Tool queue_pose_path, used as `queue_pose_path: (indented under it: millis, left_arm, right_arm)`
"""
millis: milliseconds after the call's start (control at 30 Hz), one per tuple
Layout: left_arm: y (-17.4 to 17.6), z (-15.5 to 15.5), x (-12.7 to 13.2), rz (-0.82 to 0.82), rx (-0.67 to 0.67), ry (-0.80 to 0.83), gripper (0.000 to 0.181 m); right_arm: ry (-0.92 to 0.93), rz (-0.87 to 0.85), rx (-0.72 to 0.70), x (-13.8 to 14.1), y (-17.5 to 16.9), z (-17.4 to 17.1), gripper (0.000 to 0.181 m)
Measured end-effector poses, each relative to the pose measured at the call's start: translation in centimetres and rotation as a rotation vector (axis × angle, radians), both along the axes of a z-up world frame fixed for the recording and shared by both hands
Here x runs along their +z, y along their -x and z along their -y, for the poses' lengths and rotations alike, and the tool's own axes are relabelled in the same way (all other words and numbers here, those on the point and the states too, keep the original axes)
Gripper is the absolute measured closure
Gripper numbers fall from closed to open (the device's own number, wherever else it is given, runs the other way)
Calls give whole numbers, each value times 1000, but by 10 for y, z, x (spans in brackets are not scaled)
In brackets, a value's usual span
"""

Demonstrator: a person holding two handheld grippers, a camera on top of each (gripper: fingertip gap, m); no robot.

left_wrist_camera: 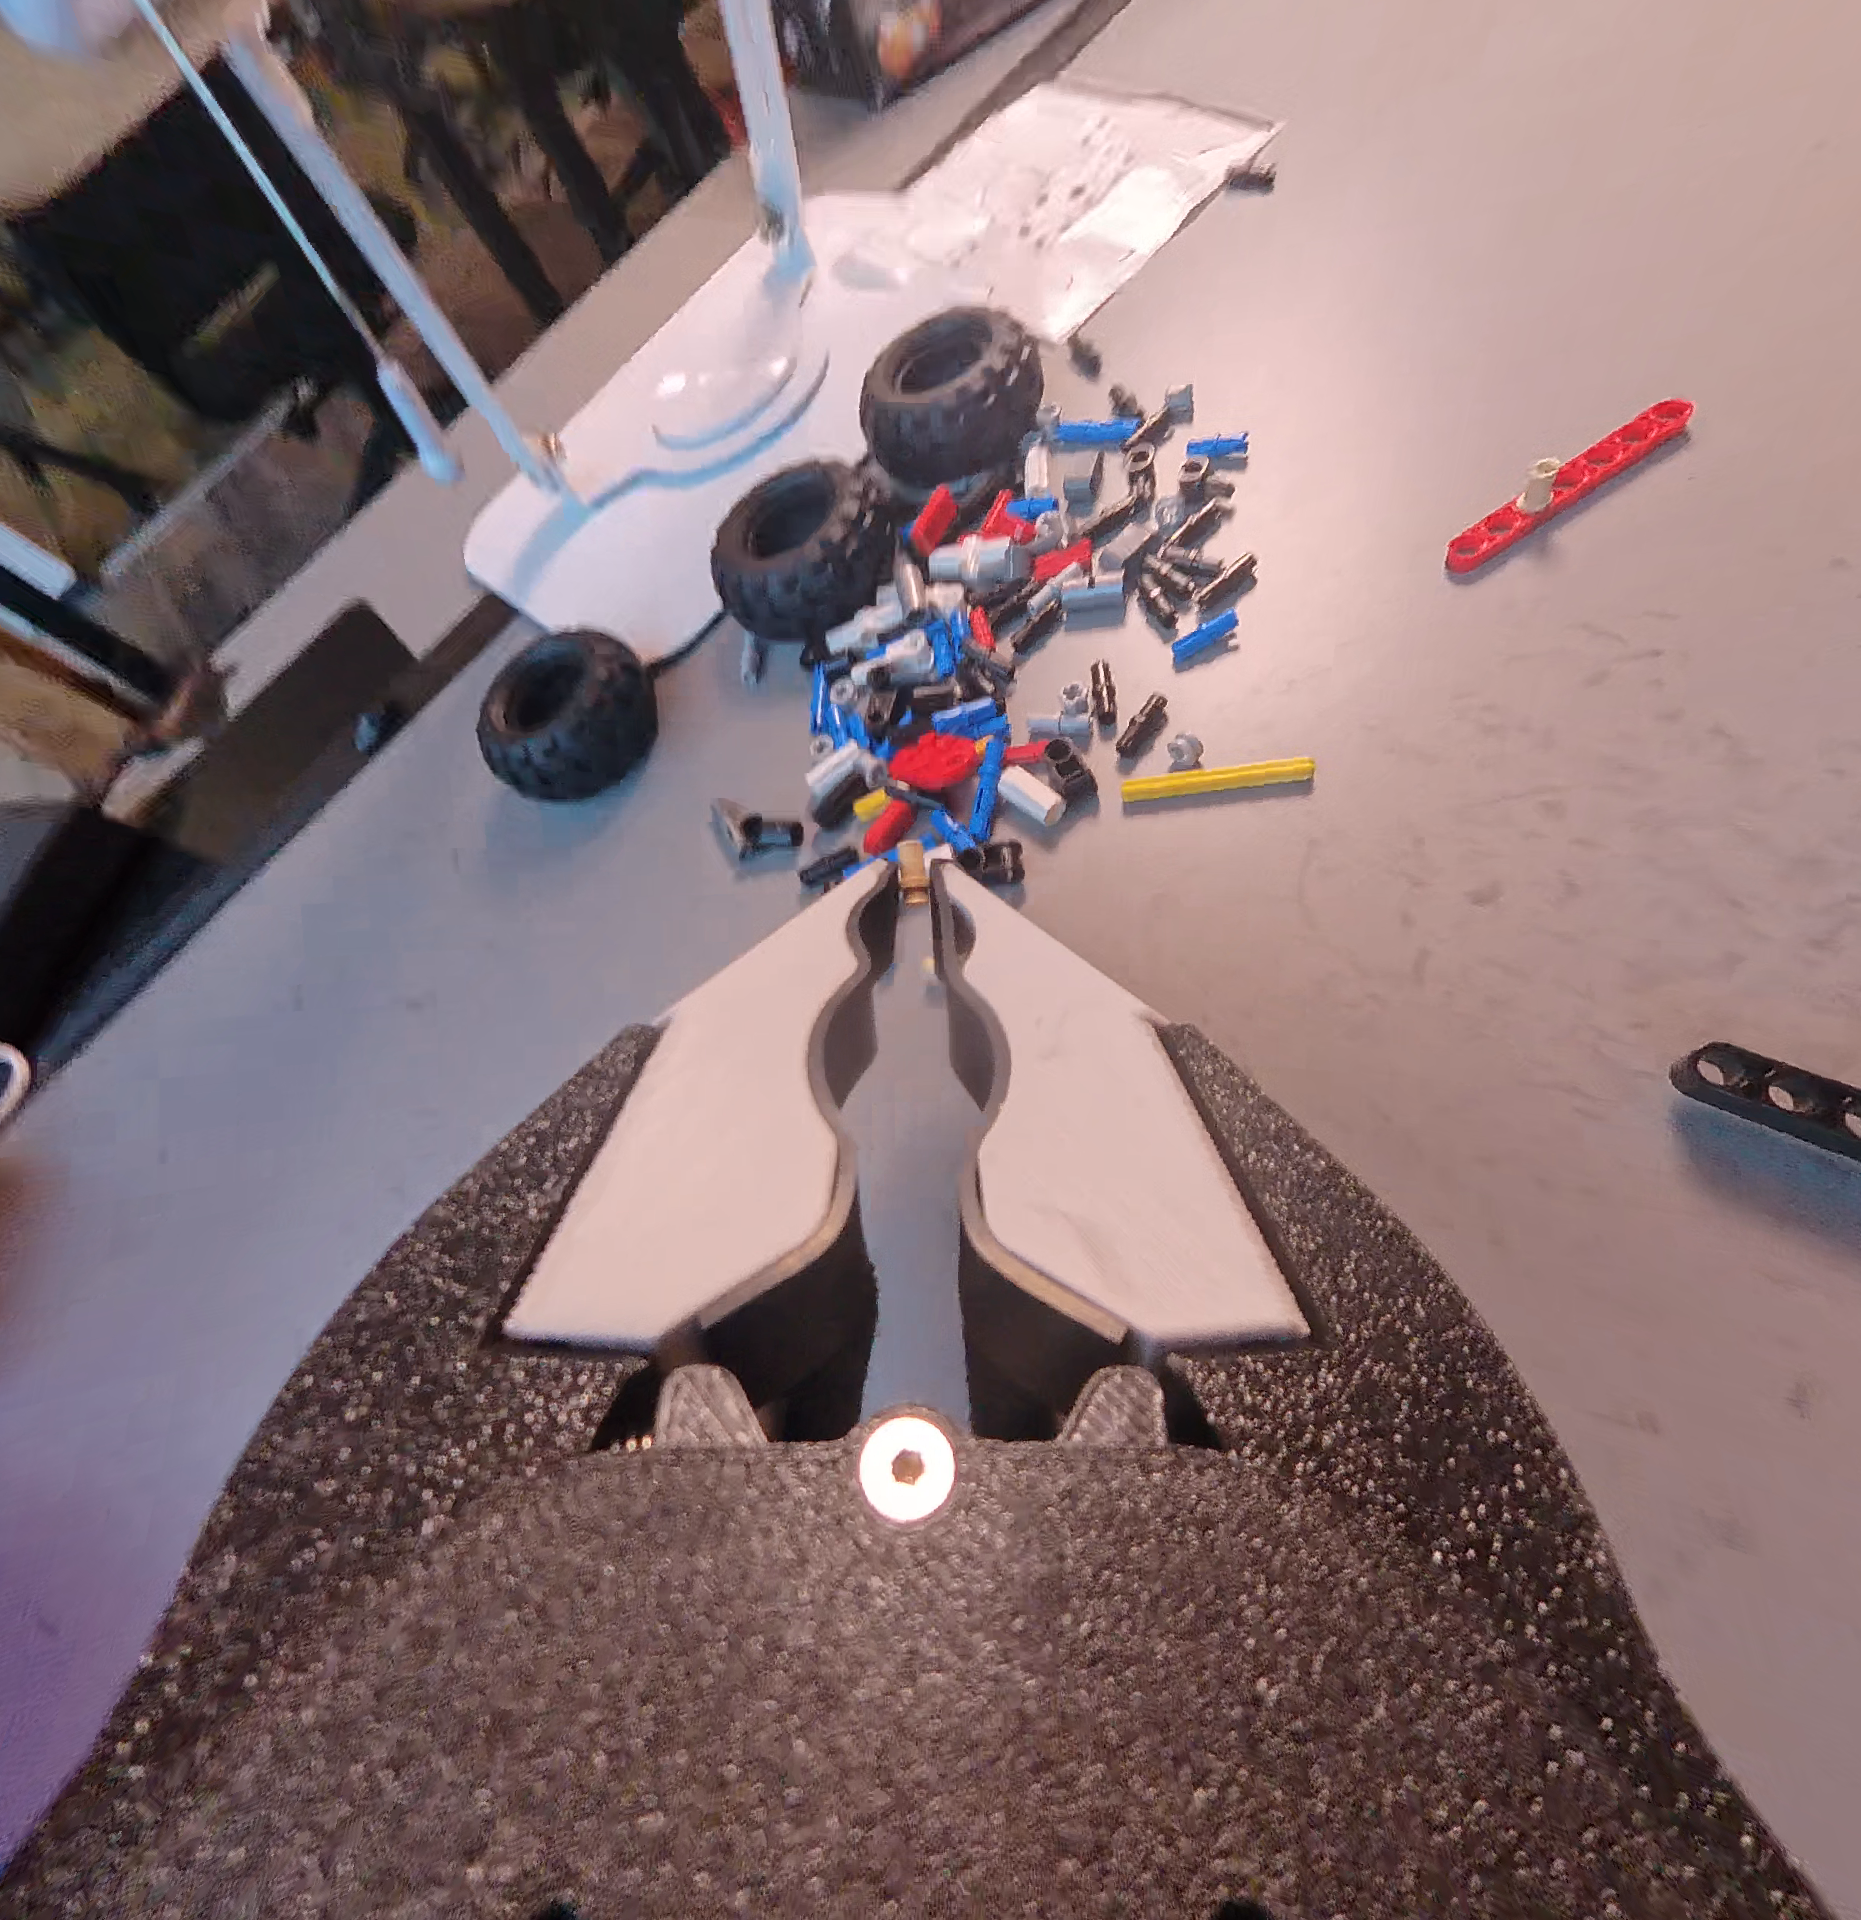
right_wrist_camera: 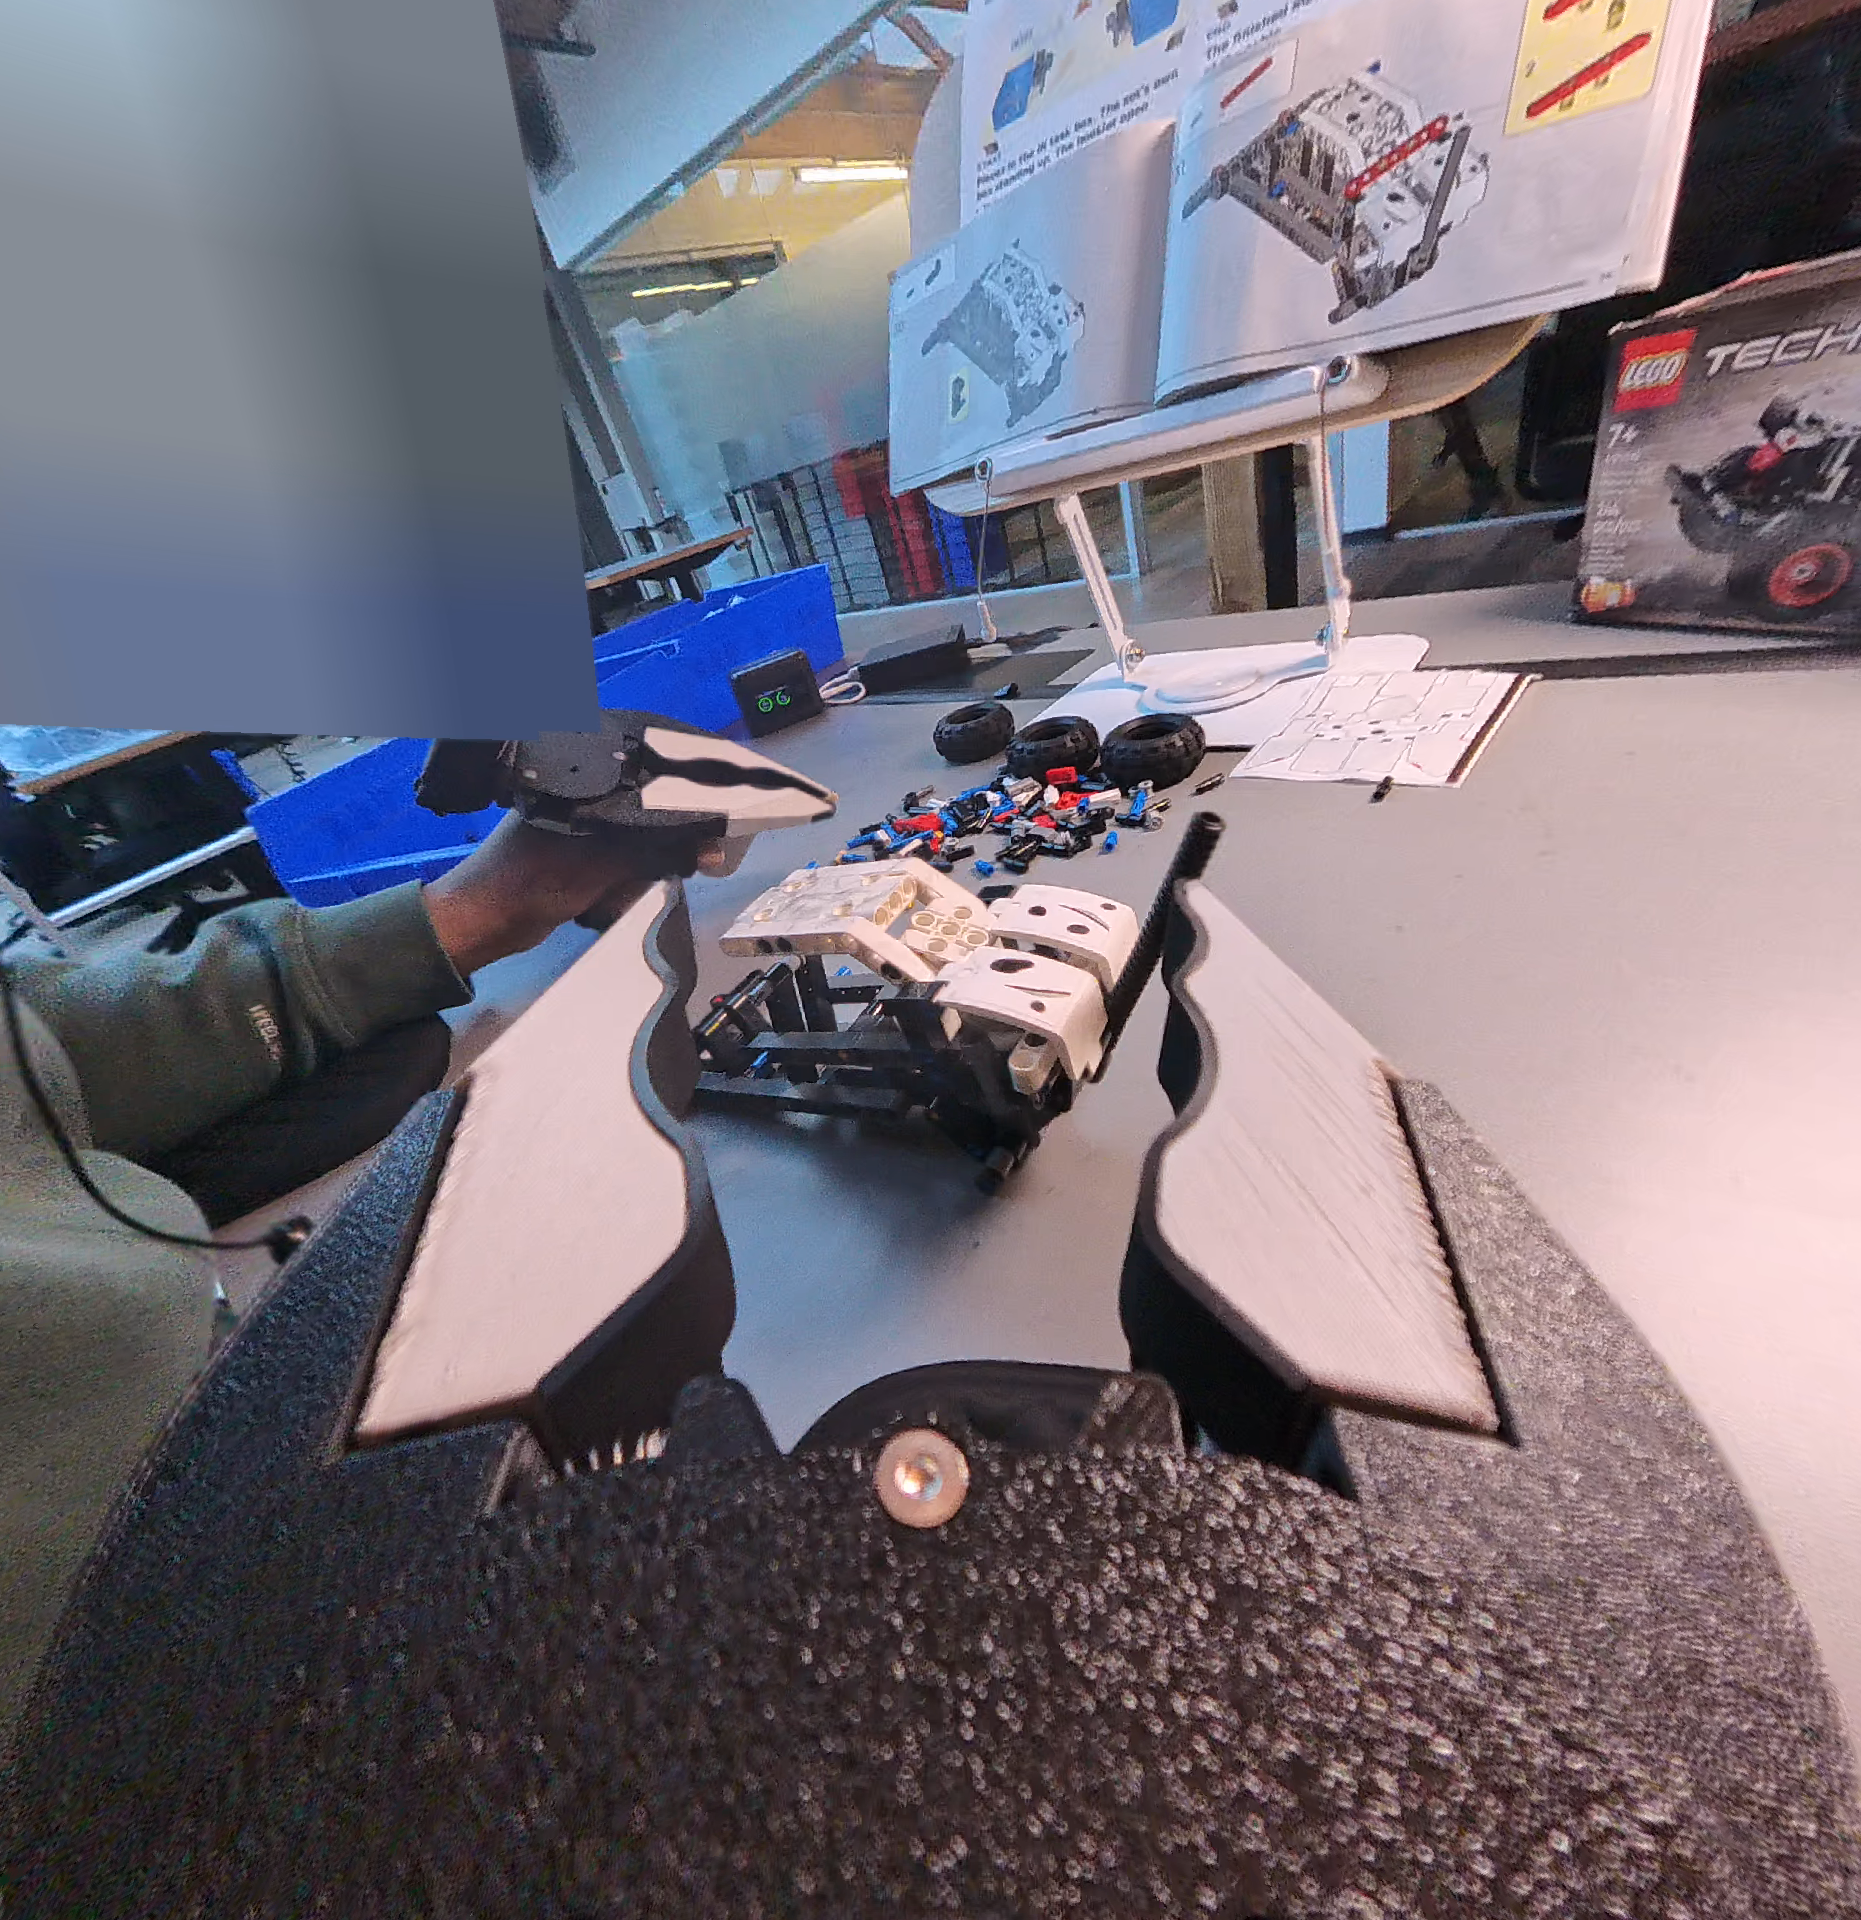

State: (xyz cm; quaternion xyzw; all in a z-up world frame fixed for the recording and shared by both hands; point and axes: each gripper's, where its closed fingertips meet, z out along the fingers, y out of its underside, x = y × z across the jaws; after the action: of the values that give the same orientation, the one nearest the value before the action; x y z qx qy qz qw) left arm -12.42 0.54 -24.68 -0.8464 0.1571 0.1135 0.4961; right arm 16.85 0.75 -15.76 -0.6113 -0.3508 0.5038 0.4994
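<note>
1. Pinching a small tan peg (left_wrist_camera: 913, 871) between its very tips, the left gripper (left_wrist_camera: 913, 883) has its two grey fingers (left_wrist_camera: 760, 1039) drawn almost together on that piece; the peg is short and ribbed and stands roughly upright just past the tips.
2. Right ahead of those tips lies a heap of small parts (left_wrist_camera: 1009, 644) in blue, black, grey and red, with a red round piece (left_wrist_camera: 931, 764) near its closest edge.
3. A yellow rod (left_wrist_camera: 1217, 779) lies flat to the right of the heap, apart from it.
4. Three black tyres (left_wrist_camera: 567, 715) sit on the left and far side of the heap, beside the white base of a stand (left_wrist_camera: 635, 509).
5. A red strip with holes (left_wrist_camera: 1570, 483), with a pale peg stuck in it, lies well to the right, and a black strip with holes (left_wrist_camera: 1788, 1101) reaches in from the right edge.
6. The right gripper (right_wrist_camera: 926, 935) has its fingers (right_wrist_camera: 552, 1164) spread wide apart with nothing clamped.
7. Between them stands a half-built model (right_wrist_camera: 926, 997), white panels over a black frame, resting on the grey table (right_wrist_camera: 1632, 935); a black ribbed rod (right_wrist_camera: 1165, 914) on it leans close to the right finger.
8. Beyond the model are the parts heap, the tyres, a sheet of paper (right_wrist_camera: 1373, 722), an open booklet on the stand (right_wrist_camera: 1269, 239) and a box (right_wrist_camera: 1736, 468).
9. The table is open to the right of the model, while a person's sleeve (right_wrist_camera: 209, 1018) and the left gripper fill the left side.
</note>
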Motion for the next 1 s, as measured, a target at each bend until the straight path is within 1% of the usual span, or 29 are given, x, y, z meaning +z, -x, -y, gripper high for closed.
queue_pose_path:
  millis: [33,67,100,133,200,267,333,367,433,467,500,567,667,733,833,867,933,1000]
  left_arm:
    - [0,-3,6,-35,-33,-37,176]
    - [10,-7,14,-53,-7,-70,176]
    - [19,-12,19,-13,32,-103,176]
    - [20,-15,17,46,28,-100,176]
    - [26,-13,7,9,48,-46,176]
    - [23,-4,-1,15,51,16,176]
    - [20,3,3,72,63,28,176]
    - [18,7,6,102,58,27,176]
    - [17,11,12,139,61,33,176]
    - [17,14,12,164,63,53,176]
    - [18,16,13,188,67,59,176]
    - [15,19,12,208,53,61,176]
    - [16,20,6,181,27,86,176]
    - [15,18,2,186,15,96,176]
    - [13,14,-4,190,-3,116,176]
    - [12,12,-6,200,-11,124,176]
    - [10,9,-9,210,-17,133,176]
    - [9,6,-12,213,-18,142,176]
  right_arm:
    - [11,7,-2,-2,1,-1,92]
    - [4,16,-1,-3,3,-1,94]
    - [-3,35,4,-5,5,0,94]
    - [-3,59,7,-9,8,1,92]
    - [-7,61,-9,-9,7,0,88]
    - [-49,-17,-86,2,-7,-3,90]
    - [-92,-79,-122,13,-18,0,92]
    - [-82,-85,-127,15,-21,-2,92]
    - [-30,-71,-123,17,-20,-9,92]
    - [-36,-51,-122,18,-18,-13,92]
    - [-78,-25,-126,22,-15,-18,92]
    - [-199,64,-85,28,-6,-28,91]
    - [-358,152,-11,39,10,-56,90]
    - [-369,174,48,55,27,-74,89]
    - [-393,99,102,107,55,-81,90]
    - [-401,85,113,121,64,-77,90]
    - [-415,79,130,140,74,-60,90]
    - [-441,93,95,145,76,-43,90]
